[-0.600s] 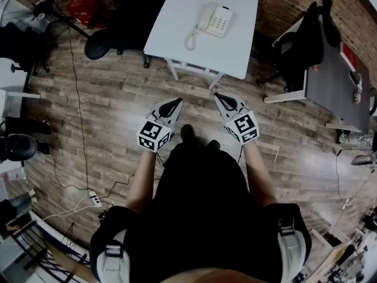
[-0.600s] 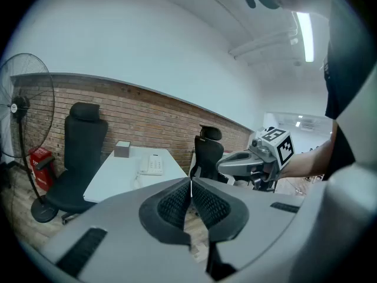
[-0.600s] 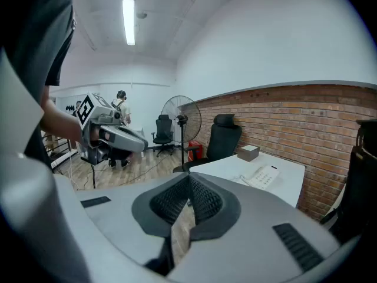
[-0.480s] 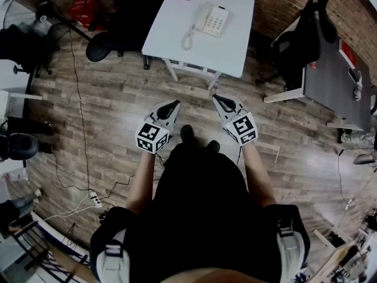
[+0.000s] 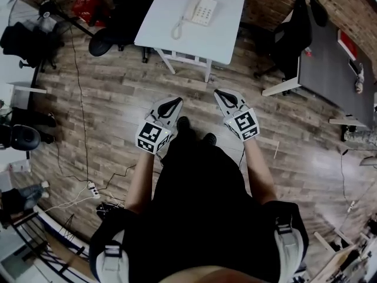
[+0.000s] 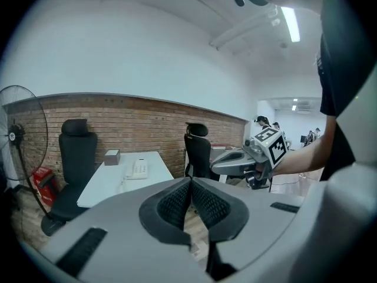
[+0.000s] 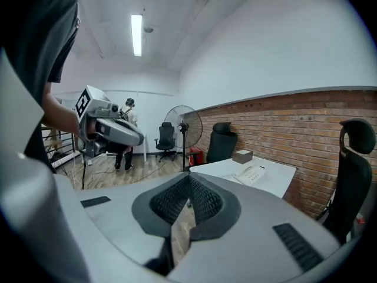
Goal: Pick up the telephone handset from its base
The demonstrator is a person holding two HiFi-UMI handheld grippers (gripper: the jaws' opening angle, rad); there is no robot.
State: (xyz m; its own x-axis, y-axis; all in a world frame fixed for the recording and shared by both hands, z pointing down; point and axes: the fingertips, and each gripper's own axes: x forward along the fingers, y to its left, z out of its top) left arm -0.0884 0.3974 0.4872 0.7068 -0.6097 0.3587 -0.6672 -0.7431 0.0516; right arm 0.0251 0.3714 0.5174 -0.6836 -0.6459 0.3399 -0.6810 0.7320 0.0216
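Head view: the handset [image 5: 189, 8] lay on its base [image 5: 204, 12] on the white counter [image 5: 218, 37], well ahead of both grippers, its long axis running away from the person. The left gripper [image 5: 171, 104] looked slightly nearer than the right gripper [image 5: 226, 97].

Left gripper view: jaws pressed together, holding nothing, handset ahead-left.

Right gripper view: jaws likewise closed and empty, handset ahead-right. A small box [image 7: 242, 156] sat beside it, contents hidden.

Left hand-held gripper [image 5: 174, 102], right hand-held gripper [image 5: 220, 94]: jaws together, empty.
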